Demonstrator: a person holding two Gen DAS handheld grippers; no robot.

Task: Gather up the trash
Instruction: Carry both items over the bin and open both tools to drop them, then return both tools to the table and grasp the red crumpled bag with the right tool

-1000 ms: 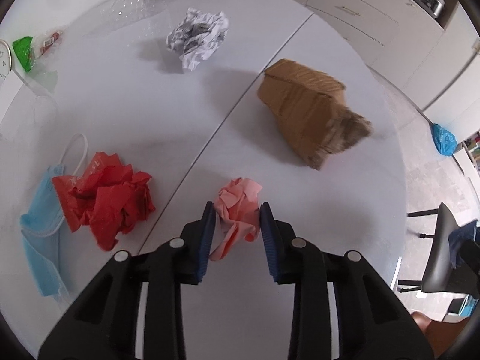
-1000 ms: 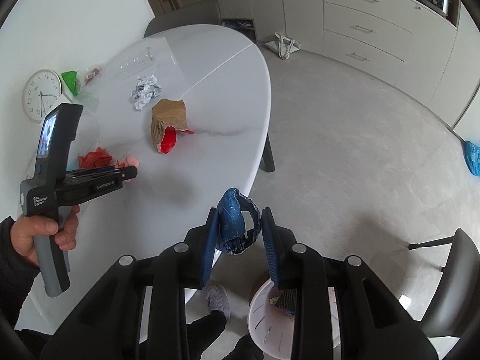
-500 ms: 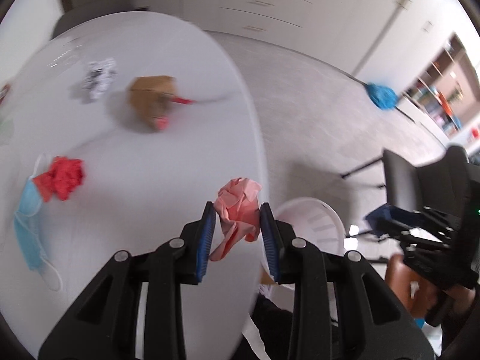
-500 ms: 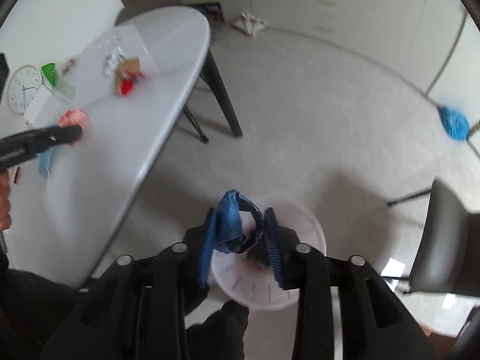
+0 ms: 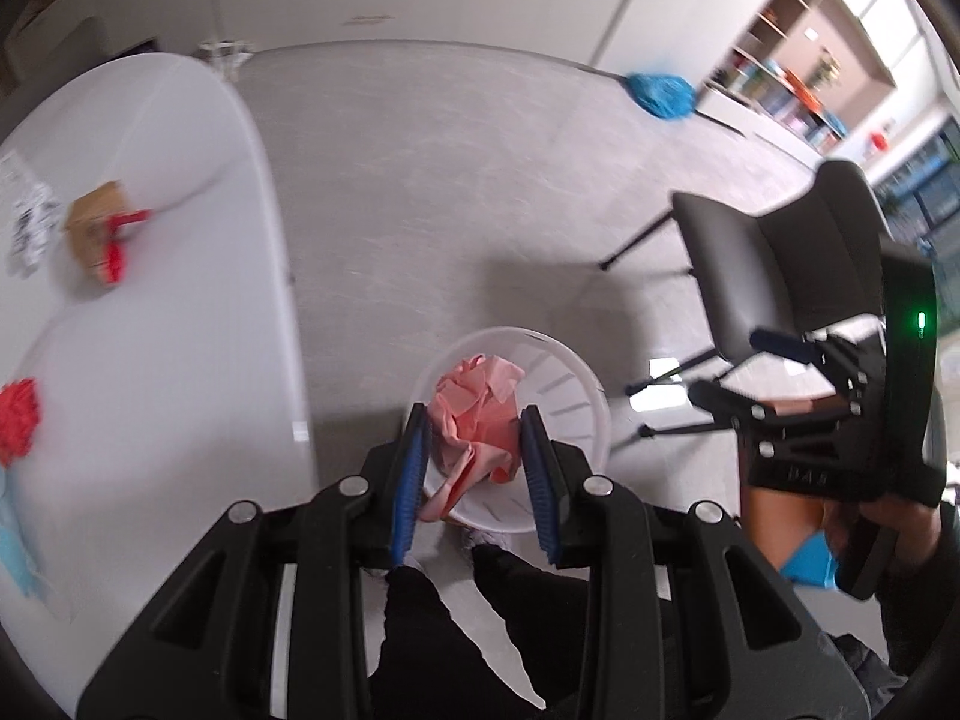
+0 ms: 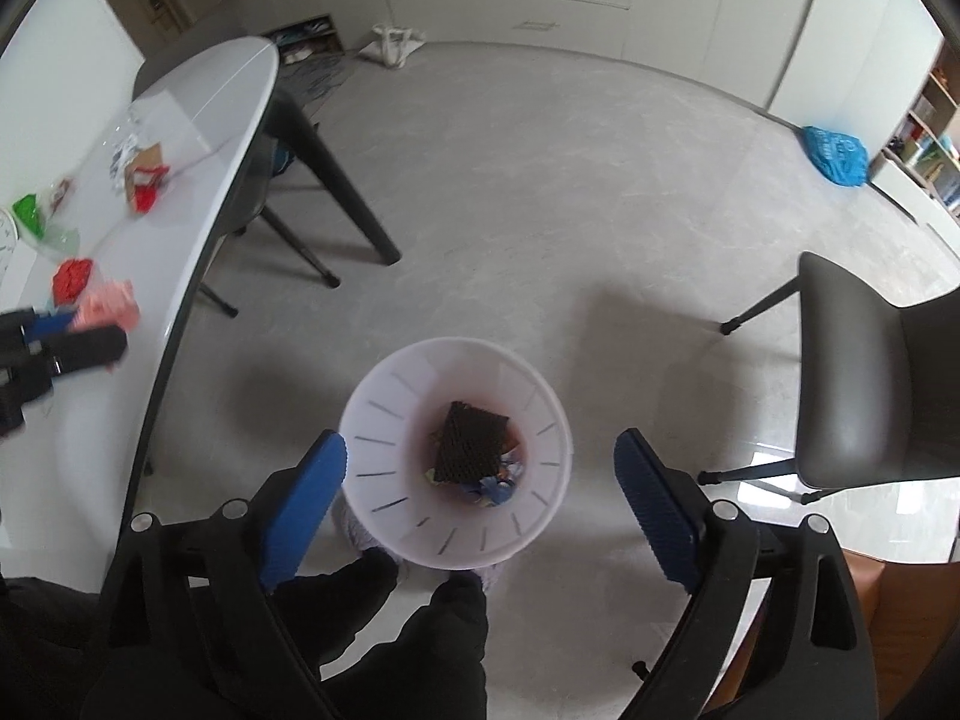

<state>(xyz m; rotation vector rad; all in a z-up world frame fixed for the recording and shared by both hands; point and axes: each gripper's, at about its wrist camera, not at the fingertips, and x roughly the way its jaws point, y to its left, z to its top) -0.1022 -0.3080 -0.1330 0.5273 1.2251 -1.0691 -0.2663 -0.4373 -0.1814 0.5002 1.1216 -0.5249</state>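
Pink crumpled paper (image 5: 480,414) sits clenched between the blue pads of the left gripper (image 5: 474,456), which hangs above the round white plastic waste basket (image 5: 570,384) on the floor. In my judgement the release must wait until the paper is over the middle of the opening, not over the near rim, and the jaws should spread fully so the loose tail does not catch on a pad. On the white oval table (image 5: 180,300) a red crumpled wad (image 5: 18,414) and a brown cardboard piece (image 5: 96,228) wait.

From the right wrist view, the right gripper (image 6: 480,486) is spread wide and empty above the same basket (image 6: 384,414); dark trash (image 6: 474,444) lies at its bottom.
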